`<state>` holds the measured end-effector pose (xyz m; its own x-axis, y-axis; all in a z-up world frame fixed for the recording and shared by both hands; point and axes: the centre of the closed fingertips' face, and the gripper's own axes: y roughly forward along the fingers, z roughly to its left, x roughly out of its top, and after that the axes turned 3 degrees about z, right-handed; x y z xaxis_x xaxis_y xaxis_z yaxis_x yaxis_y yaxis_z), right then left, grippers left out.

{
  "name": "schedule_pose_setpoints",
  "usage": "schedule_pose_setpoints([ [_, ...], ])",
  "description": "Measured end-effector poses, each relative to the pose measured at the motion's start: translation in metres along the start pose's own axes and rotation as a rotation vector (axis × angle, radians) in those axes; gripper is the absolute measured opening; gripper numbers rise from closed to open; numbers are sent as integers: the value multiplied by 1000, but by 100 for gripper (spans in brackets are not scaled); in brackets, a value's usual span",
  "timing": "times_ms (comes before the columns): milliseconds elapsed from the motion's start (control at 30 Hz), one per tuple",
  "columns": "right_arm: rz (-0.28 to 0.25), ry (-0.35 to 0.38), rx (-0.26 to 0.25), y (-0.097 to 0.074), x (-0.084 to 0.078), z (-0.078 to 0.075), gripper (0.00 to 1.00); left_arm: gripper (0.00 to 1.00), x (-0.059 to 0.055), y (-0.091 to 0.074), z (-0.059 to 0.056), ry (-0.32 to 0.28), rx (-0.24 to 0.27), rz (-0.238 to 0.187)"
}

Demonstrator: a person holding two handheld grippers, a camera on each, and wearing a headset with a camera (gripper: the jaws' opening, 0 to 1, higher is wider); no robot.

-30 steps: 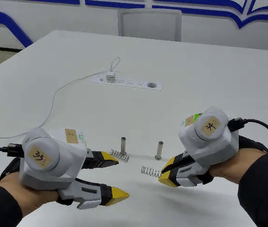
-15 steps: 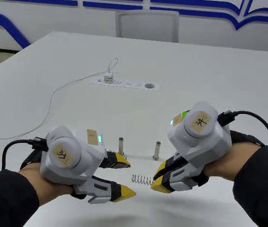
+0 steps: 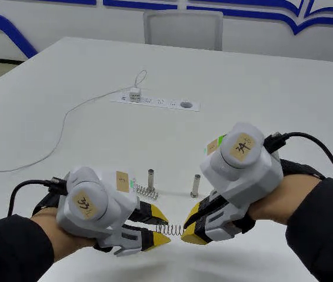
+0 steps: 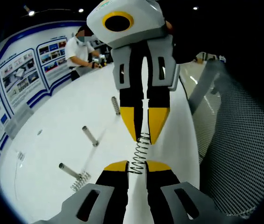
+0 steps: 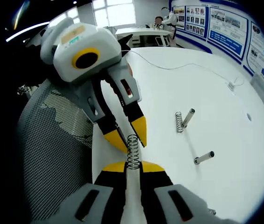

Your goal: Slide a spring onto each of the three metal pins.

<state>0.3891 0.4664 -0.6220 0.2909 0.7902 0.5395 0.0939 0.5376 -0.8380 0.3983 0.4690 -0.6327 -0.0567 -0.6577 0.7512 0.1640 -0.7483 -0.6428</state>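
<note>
Spring (image 3: 169, 228) between left gripper (image 3: 159, 227) and right gripper (image 3: 187, 233); pins (image 3: 150, 178) behind

A spring (image 3: 175, 229) bridges the left tongs (image 3: 162, 228) and right tongs (image 3: 189, 226), closing the gap between them. Just behind stand the left pin (image 3: 150, 178), a loose spring (image 3: 145, 191) at its foot, and the right pin (image 3: 196, 185). Beyond, the counter (image 3: 272, 106) lies open up to the power strip (image 3: 155, 101).

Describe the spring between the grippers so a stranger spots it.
On the near side of the white table, the left gripper and right gripper point at each other. The spring spans their yellow tips; the other spring lies beside a pin.
</note>
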Motion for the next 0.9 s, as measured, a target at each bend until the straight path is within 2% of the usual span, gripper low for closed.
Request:
schedule_pose_setpoints([
  [333,-88,5,-20,-12,21,-1,11,12,1,1,-2,-11,-7,-6],
  [767,-209,-3,-56,-17,48,-3,11,12,8,-3,4,-79,5,-59],
  [900,-225,-7,-65,-16,53,-3,11,13,9,-3,4,-84,5,-63],
])
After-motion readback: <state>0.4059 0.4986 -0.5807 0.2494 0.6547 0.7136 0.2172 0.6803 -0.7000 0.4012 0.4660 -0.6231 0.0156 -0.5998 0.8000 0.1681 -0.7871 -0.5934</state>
